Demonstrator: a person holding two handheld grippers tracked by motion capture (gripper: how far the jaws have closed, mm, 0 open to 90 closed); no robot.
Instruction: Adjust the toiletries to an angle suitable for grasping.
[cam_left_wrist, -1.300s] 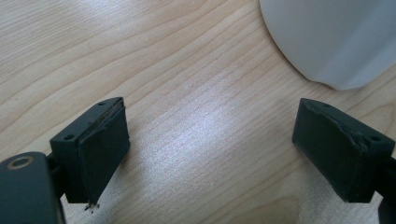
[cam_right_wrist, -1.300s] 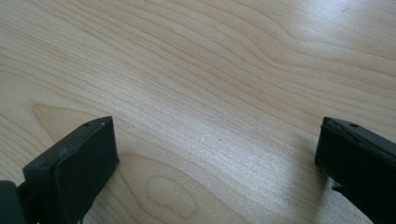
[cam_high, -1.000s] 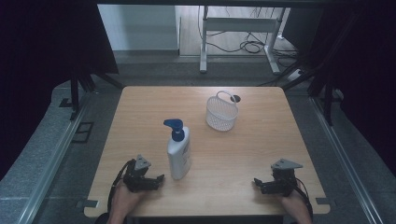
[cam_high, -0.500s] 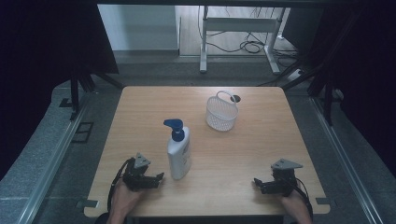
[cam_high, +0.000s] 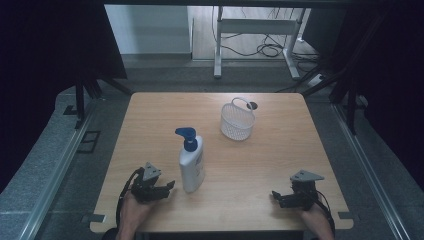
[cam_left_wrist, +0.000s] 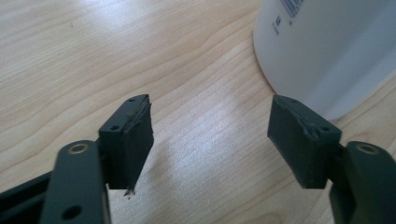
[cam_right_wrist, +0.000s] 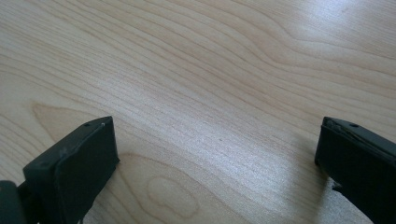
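My left gripper (cam_high: 167, 187) lies near the table's (cam_high: 250, 200) near left edge, its jaws apart with only bare wood between them, though they have just been closing. Just right of it stands the white pump bottle (cam_high: 191, 167), upright, untouched. Farther right sits the white basket (cam_high: 237, 122). My right gripper (cam_high: 276, 196) rests near right, jaws wide, empty.

One pump bottle (cam_high: 191, 162), white with blue head, just beside your left claw (cam_high: 167, 188). One white mesh basket (cam_high: 237, 121), well beyond both claws. Two claws on one bench (cam_high: 280, 165); your right claw (cam_high: 276, 196).
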